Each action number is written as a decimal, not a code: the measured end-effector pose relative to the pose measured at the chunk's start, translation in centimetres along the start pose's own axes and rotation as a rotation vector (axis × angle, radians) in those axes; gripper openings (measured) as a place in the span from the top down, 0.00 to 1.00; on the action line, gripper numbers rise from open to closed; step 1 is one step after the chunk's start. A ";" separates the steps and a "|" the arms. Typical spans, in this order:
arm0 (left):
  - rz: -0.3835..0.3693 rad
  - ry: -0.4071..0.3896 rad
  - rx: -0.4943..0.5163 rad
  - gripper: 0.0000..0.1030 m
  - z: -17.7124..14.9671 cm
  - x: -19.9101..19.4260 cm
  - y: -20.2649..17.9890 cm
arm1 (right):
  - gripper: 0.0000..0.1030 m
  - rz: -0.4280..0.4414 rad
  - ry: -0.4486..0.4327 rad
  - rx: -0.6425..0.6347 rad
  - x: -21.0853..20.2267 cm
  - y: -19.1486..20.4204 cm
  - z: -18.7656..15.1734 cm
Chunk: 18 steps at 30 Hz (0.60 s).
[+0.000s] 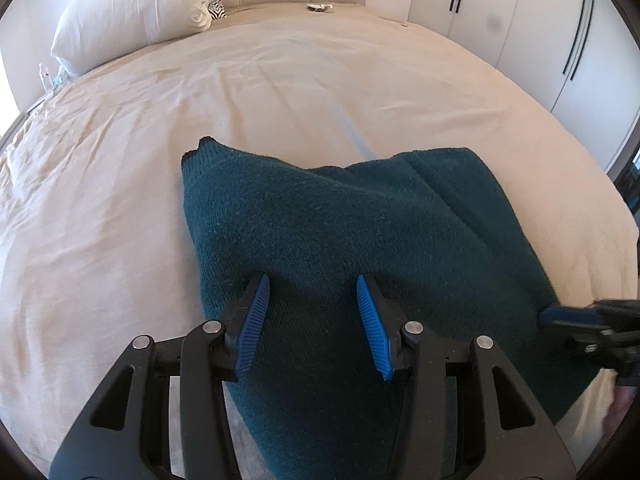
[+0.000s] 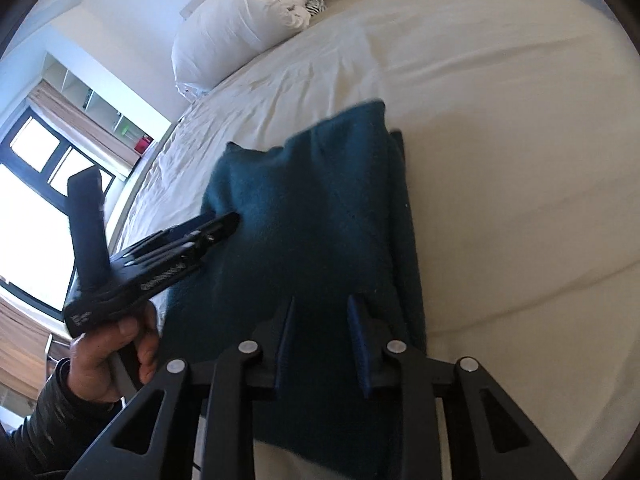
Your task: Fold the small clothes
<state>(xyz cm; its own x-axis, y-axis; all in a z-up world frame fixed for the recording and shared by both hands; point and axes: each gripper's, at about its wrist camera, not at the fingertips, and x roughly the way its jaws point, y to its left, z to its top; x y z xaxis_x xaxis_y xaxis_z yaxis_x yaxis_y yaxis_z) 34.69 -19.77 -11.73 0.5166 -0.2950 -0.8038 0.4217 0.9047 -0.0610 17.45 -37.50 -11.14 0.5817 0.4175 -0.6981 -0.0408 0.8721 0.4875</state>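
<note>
Lying under both grippers, seemingly ungripped: teal knit garment (image 1: 320,216).

A dark teal knitted garment (image 1: 328,216) lies on the cream bed sheet (image 1: 120,208). The black-framed left gripper (image 1: 312,284) carries bright blue ribbed pads (image 1: 374,328). By the white pillow (image 1: 132,8) at the head edge sits a small black-and-white striped thing (image 1: 217,9).

Both tongs are the same build: chunky matte black plastic frames with triangular cutouts, and four round silver pivot pins across the linkage. The left tongs (image 1: 312,292) have bright blue ribbed pads (image 1: 252,324) on the inner faces of the fingers. On the right tongs (image 2: 320,312) the pads look darker blue, in shadow. The person's left hand (image 2: 112,356) comes out of a dark, shiny quilted puffer sleeve (image 2: 40,432).
</note>
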 end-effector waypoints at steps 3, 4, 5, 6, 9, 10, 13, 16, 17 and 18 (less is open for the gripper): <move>0.008 0.001 0.003 0.57 0.0 0.0 -0.1 | 0.63 0.014 -0.052 -0.024 -1.5 0.9 -0.2; 0.008 0.001 0.003 0.57 0.0 0.0 0.0 | 0.57 0.013 -0.052 -0.030 -1.5 0.7 -0.5; 0.007 0.001 0.005 0.57 0.0 0.0 0.0 | 0.55 -0.001 -0.037 -0.033 -1.2 0.6 -0.8; 0.007 0.000 0.006 0.57 0.0 0.0 -0.1 | 0.56 -0.027 -0.012 -0.032 -0.5 0.2 -1.1; 0.023 -0.006 0.020 0.57 0.0 -0.1 -0.4 | 0.58 -0.033 0.001 -0.039 0.2 -0.7 -2.0; 0.026 -0.008 0.021 0.56 0.0 -0.2 -0.4 | 0.58 -0.025 -0.005 -0.037 -0.2 -0.7 -2.2; 0.020 -0.020 0.002 0.56 -0.2 -1.1 -0.1 | 0.58 -0.008 -0.032 -0.016 -1.9 -1.1 -2.1; -0.050 -0.061 -0.100 0.47 -0.5 -3.5 1.9 | 0.44 -0.014 -0.092 0.013 -4.1 -1.7 -1.4; -0.066 -0.074 -0.143 0.43 -0.7 -4.2 2.8 | 0.38 -0.014 -0.111 0.030 -4.8 -2.2 -1.0; -0.070 -0.095 -0.204 0.32 -1.1 -5.2 4.1 | 0.36 -0.006 -0.122 0.045 -5.0 -2.6 -0.6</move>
<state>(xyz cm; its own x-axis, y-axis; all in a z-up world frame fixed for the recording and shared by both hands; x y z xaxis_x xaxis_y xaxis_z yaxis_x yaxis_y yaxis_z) 32.96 -14.22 -8.47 0.5633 -0.3784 -0.7345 0.3047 0.9215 -0.2409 14.16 -41.68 -9.23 0.6765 0.3757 -0.6334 -0.0022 0.8611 0.5085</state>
